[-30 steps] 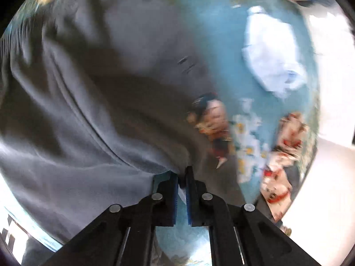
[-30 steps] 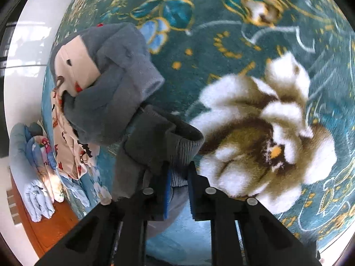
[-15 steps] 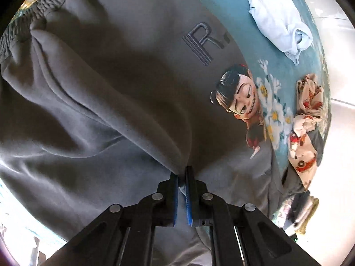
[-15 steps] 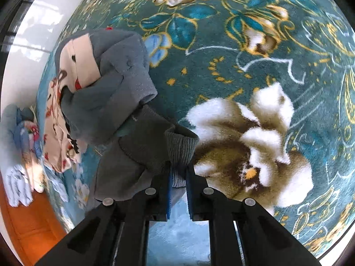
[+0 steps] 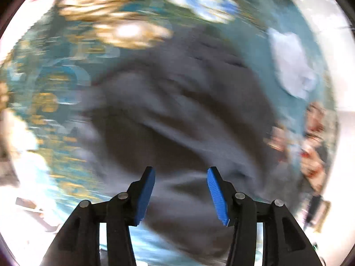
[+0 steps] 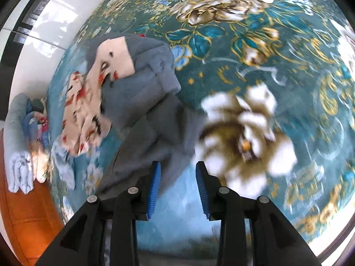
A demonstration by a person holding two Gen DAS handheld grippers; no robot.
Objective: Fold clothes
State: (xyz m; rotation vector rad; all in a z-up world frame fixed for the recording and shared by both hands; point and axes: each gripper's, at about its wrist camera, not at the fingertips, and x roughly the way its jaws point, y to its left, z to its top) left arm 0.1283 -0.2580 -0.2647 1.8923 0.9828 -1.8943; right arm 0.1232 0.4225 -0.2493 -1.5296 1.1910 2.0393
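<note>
A dark grey sweatshirt (image 5: 182, 115) lies crumpled on the teal floral carpet (image 5: 66, 75); the left wrist view is blurred by motion. My left gripper (image 5: 180, 175) is open and empty just above the sweatshirt's near edge. In the right wrist view the sweatshirt's sleeve and cuff (image 6: 155, 133) lie on the carpet ahead of my right gripper (image 6: 177, 168), which is open and empty.
A blue-grey fleece garment with a cartoon-print lining (image 6: 124, 79) lies left of the sleeve. A pale blue garment (image 5: 290, 64) lies at the right. Folded clothes (image 6: 24, 146) are stacked at the far left beside an orange floor (image 6: 24, 217). White tiled floor borders the carpet.
Both grippers have opened and let go of the grey sweatshirt. The sweatshirt has dropped onto the carpet, and both grippers have drawn back from it.
</note>
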